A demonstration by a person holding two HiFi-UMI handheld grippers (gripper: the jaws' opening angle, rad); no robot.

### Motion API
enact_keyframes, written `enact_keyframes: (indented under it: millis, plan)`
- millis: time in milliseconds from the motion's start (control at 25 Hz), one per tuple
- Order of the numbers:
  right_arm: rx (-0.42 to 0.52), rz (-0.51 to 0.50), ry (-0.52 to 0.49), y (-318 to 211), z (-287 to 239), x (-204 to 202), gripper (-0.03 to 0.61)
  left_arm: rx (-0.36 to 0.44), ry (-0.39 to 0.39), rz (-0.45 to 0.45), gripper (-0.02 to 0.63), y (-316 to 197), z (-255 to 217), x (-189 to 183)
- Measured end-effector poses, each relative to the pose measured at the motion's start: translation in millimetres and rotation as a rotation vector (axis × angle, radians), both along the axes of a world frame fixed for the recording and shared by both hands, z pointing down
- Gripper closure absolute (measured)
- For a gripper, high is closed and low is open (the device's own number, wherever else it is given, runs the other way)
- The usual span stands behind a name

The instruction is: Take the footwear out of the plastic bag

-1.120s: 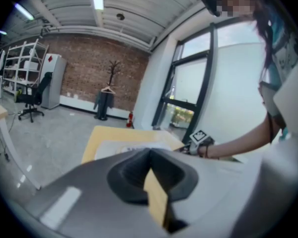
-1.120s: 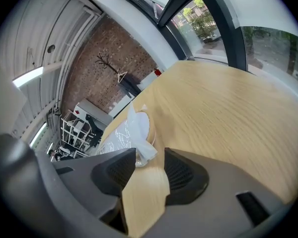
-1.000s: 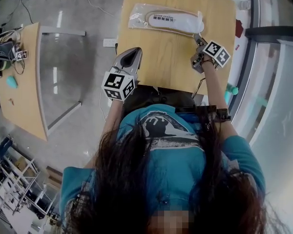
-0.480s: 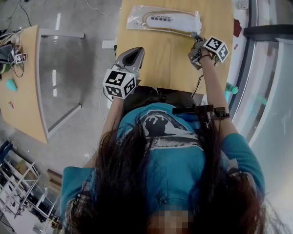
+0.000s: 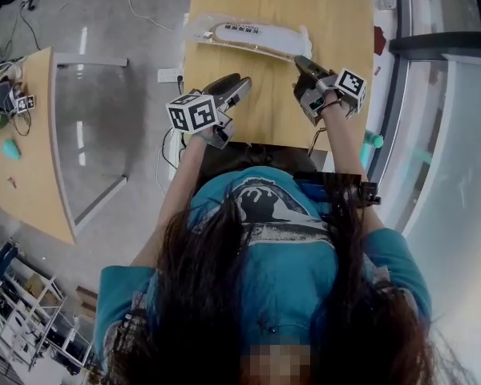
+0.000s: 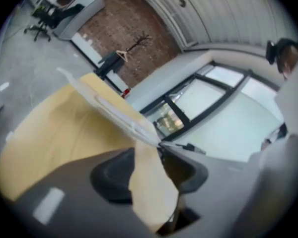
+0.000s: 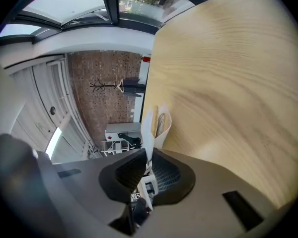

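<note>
A clear plastic bag [image 5: 248,37] with a white flat shoe [image 5: 260,34] inside lies across the far part of the wooden table [image 5: 337,22]. My right gripper [image 5: 302,62] is shut on the bag's right end. In the right gripper view the thin plastic edge [image 7: 149,148] is pinched between the pads, and the bag [image 7: 159,124] stands up beyond them. My left gripper [image 5: 240,85] hovers over the table's near left part, apart from the bag. Its jaws are opening with only bare table [image 6: 49,133] between them. The bag [image 6: 107,110] stretches ahead of the left gripper [image 6: 146,165].
A second wooden table [image 5: 32,135] with cables and a teal object stands at the left across a strip of floor. A glass wall [image 5: 449,135] runs along the right. The near table edge is just in front of the person's body.
My right gripper moved up to the bag's right end and closed on it. My left gripper turned and came in over the table, and its jaws parted.
</note>
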State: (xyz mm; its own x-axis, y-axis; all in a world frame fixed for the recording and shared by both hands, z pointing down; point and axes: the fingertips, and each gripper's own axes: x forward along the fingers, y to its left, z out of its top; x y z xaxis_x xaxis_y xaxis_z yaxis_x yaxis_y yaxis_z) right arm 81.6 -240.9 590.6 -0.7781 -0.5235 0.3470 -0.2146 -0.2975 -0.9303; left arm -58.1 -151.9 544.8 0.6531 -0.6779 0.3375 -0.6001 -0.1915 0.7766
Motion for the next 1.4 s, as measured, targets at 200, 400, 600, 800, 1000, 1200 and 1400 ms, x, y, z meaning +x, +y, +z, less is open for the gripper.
enact_keyframes:
  millis: [200, 400, 600, 800, 1000, 1200, 1400]
  plan:
    - [0.016, -0.052, -0.003, 24, -15, -6, 0.535, -0.128, 0.299, -0.084, 0.389, -14, 22, 4]
    - [0.049, -0.071, -0.015, 37, -25, -4, 0.535, -0.177, 0.427, -0.118, 0.351, -25, 33, 8]
    - [0.086, -0.109, -0.011, 46, -28, 0, 0.535, -0.198, 0.577, -0.164, 0.334, -39, 32, 12]
    - [0.134, -0.159, -0.045, 63, -38, -5, 0.535, -0.258, 0.574, -0.185, 0.334, -41, 47, 13]
    - [0.179, -0.237, 0.005, 74, -39, -13, 0.535, -0.255, 0.631, -0.215, 0.417, -48, 43, 9]
    - [0.276, -0.314, 0.067, 79, -47, -20, 0.534, -0.213, 0.678, -0.221, 0.462, -53, 36, 1]
    - [0.403, -0.332, 0.030, 76, -67, -23, 0.512, -0.169, 0.734, -0.243, 0.485, -56, 23, -10]
